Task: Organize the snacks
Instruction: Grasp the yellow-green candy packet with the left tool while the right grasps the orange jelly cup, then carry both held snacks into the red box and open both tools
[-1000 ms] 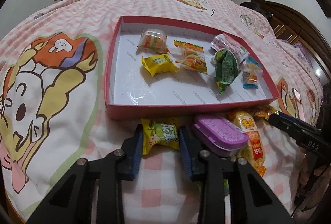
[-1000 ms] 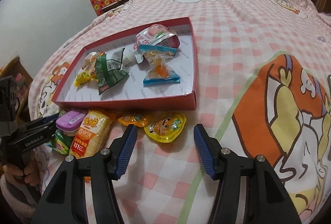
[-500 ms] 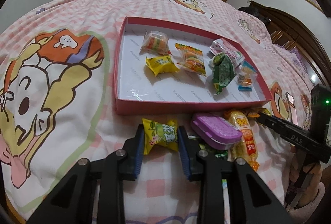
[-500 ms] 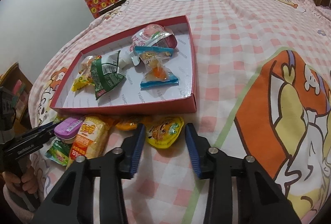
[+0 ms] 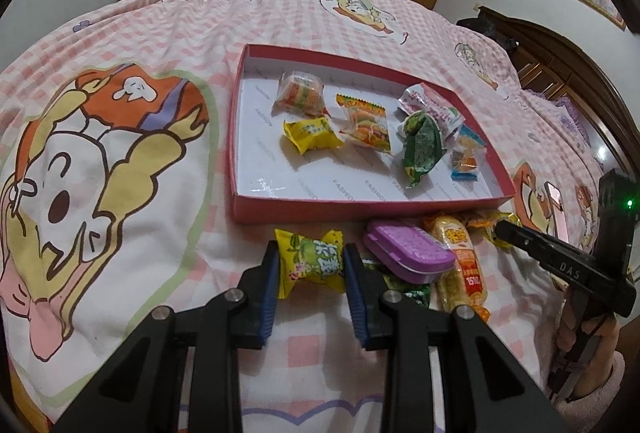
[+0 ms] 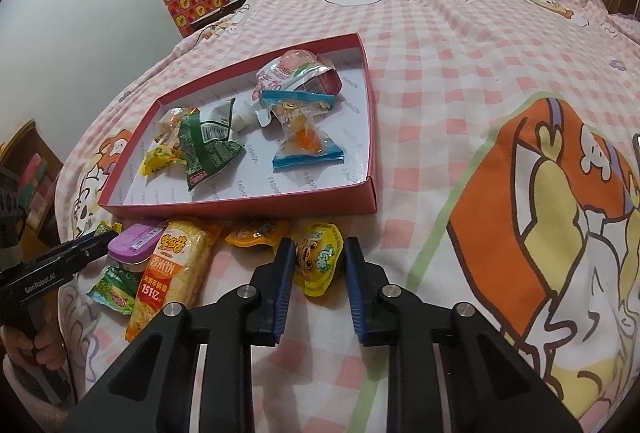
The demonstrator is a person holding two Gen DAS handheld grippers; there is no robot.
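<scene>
The left tool [image 5: 308, 259] has its two blue pads pressed on the sides of a yellow and green candy [image 5: 312, 260]. The candy sits on the bed [image 5: 120, 153], just in front of the red box [image 5: 352, 211]. At 3 o'clock from that candy lies a purple tin [image 5: 406, 251], and next to the tin is a long corn snack bag [image 5: 464, 265]. A little green packet [image 5: 408, 289] peeks out from under the tin.

The right tool [image 6: 318, 259] has its pads squeezed on a yellow jelly cup [image 6: 320, 259]. This cup is on the bed too, near the box's front right corner. An orange jelly cup [image 6: 256, 233] lies at 10 o'clock from it, touching the box wall.

Inside the red box there are more snacks. A yellow candy [image 5: 310, 133] sits near the middle. At 12 o'clock from it is a clear burger gummy pack [image 5: 300, 97]. At 3 o'clock from it is an orange burger gummy bag [image 5: 366, 121]. Then comes a dark green bag [image 5: 420, 147], a pink and white pouch [image 5: 432, 109] behind it, and a blue-edged clear bag [image 5: 466, 153] at the far right.
</scene>
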